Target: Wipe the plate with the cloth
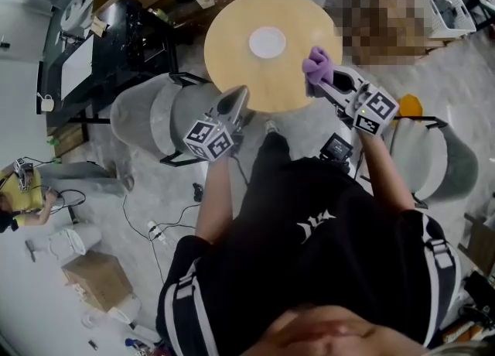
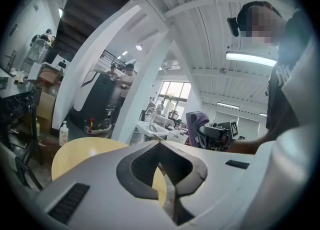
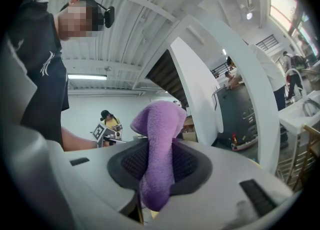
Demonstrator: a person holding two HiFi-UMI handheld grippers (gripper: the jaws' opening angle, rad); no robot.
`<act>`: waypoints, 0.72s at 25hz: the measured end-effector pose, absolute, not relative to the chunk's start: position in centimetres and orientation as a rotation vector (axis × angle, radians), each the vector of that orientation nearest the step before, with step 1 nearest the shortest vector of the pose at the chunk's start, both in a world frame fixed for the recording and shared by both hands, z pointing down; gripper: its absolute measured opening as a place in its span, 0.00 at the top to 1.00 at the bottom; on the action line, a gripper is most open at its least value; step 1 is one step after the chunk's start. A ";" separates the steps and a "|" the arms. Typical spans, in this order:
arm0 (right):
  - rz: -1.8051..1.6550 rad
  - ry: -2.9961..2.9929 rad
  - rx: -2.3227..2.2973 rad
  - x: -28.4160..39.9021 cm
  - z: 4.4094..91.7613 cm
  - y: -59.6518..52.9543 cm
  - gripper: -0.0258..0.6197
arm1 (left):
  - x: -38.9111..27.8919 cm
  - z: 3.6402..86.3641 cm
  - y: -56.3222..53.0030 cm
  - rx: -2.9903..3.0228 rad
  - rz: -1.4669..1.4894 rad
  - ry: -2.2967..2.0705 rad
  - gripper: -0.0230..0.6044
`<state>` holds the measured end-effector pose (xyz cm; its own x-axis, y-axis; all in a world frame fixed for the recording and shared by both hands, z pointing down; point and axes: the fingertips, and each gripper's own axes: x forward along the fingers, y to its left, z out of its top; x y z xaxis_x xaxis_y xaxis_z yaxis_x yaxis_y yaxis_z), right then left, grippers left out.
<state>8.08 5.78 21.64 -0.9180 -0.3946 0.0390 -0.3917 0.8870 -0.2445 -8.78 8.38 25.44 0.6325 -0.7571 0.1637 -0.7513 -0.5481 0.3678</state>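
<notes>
**Soft fleece meets hard plastic at a pale wooden table**

The purple cloth looks like thick, fuzzy fleece, matt throughout. The right gripper and left gripper have smooth, pale grey plastic shells with a dull sheen, and their pads are dark, rubbery and finely ribbed. The round table has a smooth, light wood-look top with a satin finish. The white plate appears smooth and faintly glossy. The person's black shirt is matt cloth. A box on the mottled, concrete-like floor looks like plain brown cardboard.
</notes>
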 end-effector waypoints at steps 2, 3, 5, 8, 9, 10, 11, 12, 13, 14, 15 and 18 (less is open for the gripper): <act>-0.388 3.037 -0.645 6.9 21.4 4.3 0.81 | -9.9 25.4 6.8 2.457 -0.017 -1.184 0.94; -0.388 3.036 -0.651 6.3 21.4 3.6 0.81 | -10.5 25.4 6.0 2.459 -0.015 -1.177 0.94; -0.389 3.037 -0.665 5.1 21.3 2.2 0.81 | -11.5 25.6 4.3 2.461 -0.012 -1.161 0.94; -0.391 3.035 -0.689 3.4 21.1 0.1 0.81 | -12.9 25.6 1.9 2.467 -0.015 -1.134 0.94; -0.393 3.034 -0.699 2.9 21.0 -0.5 0.81 | -13.3 25.6 1.2 2.469 -0.017 -1.125 0.94; -0.394 3.034 -0.708 2.3 20.9 -1.1 0.81 | -13.8 25.6 0.4 2.471 -0.019 -1.115 0.94; -0.394 3.036 -0.717 1.7 20.9 -1.7 0.81 | -14.3 25.6 -0.2 2.472 -0.021 -1.105 0.94; -0.393 3.038 -0.726 1.3 20.8 -2.2 0.81 | -14.7 25.7 -0.9 2.475 -0.023 -1.095 0.94; -0.391 3.039 -0.734 0.8 20.8 -2.7 0.81 | -15.0 25.7 -1.5 2.478 -0.025 -1.086 0.94; -0.389 3.040 -0.742 0.5 20.7 -3.2 0.81 | -15.3 25.8 -2.2 2.481 -0.026 -1.078 0.94; -0.388 3.041 -0.751 0.2 20.7 -3.6 0.81 | -15.6 25.8 -2.8 2.484 -0.027 -1.070 0.94; -0.399 3.038 -0.781 -0.5 21.0 -5.1 0.81 | -16.3 26.2 -4.6 2.488 -0.034 -1.045 0.94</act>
